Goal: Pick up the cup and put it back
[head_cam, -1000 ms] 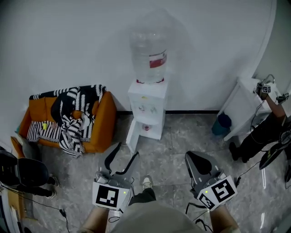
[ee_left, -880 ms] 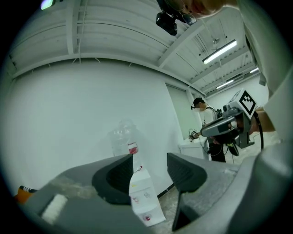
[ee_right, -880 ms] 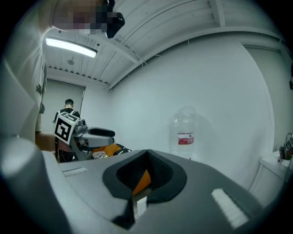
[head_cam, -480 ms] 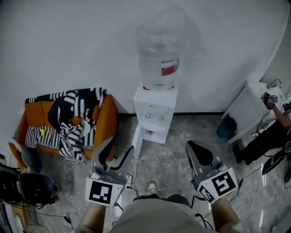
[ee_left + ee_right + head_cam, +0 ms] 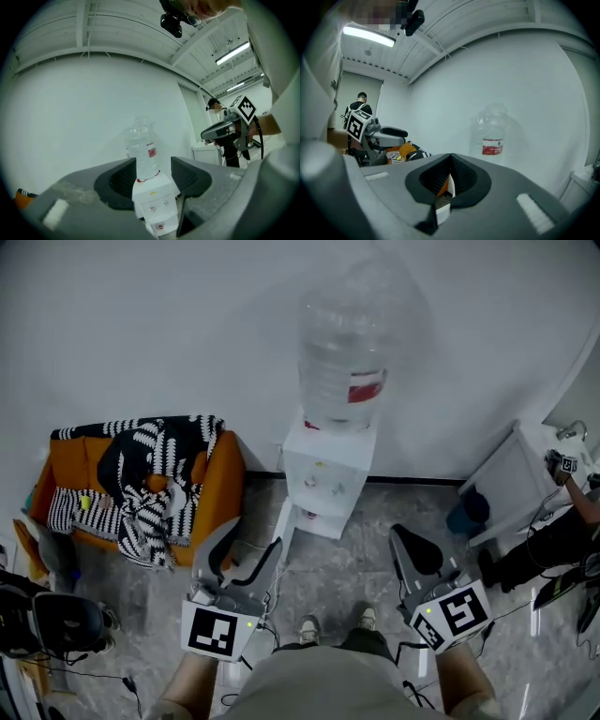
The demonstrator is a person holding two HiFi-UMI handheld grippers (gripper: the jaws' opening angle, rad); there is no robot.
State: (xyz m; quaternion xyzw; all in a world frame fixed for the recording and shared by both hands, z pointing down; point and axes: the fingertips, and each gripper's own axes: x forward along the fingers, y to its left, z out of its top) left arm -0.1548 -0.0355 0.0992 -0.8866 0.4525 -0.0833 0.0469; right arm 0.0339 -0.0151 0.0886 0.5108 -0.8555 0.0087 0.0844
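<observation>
A white water dispenser (image 5: 326, 474) with a clear bottle (image 5: 345, 352) on top stands against the wall ahead. A small red cup (image 5: 310, 514) sits in its niche, and it also shows low in the left gripper view as the red cup (image 5: 161, 226). My left gripper (image 5: 251, 540) hovers over the floor short of the dispenser, jaws open and empty. In its own view the left gripper (image 5: 153, 177) frames the dispenser (image 5: 154, 206) between its pads. My right gripper (image 5: 407, 538) is level with it to the right, shut on nothing; the right gripper (image 5: 450, 177) points past the bottle (image 5: 491, 136).
An orange armchair (image 5: 211, 498) draped with striped cloth (image 5: 141, 474) stands left of the dispenser. A white table (image 5: 511, 474) and a blue bin (image 5: 466, 510) are at the right, beside another person (image 5: 562, 521). A black chair (image 5: 47, 620) and floor cables (image 5: 84, 667) lie at the left.
The view has moved closer to the dispenser, which now looms larger and nearer the grippers. Both of my feet now show. The jaws of both grippers are unchanged.
</observation>
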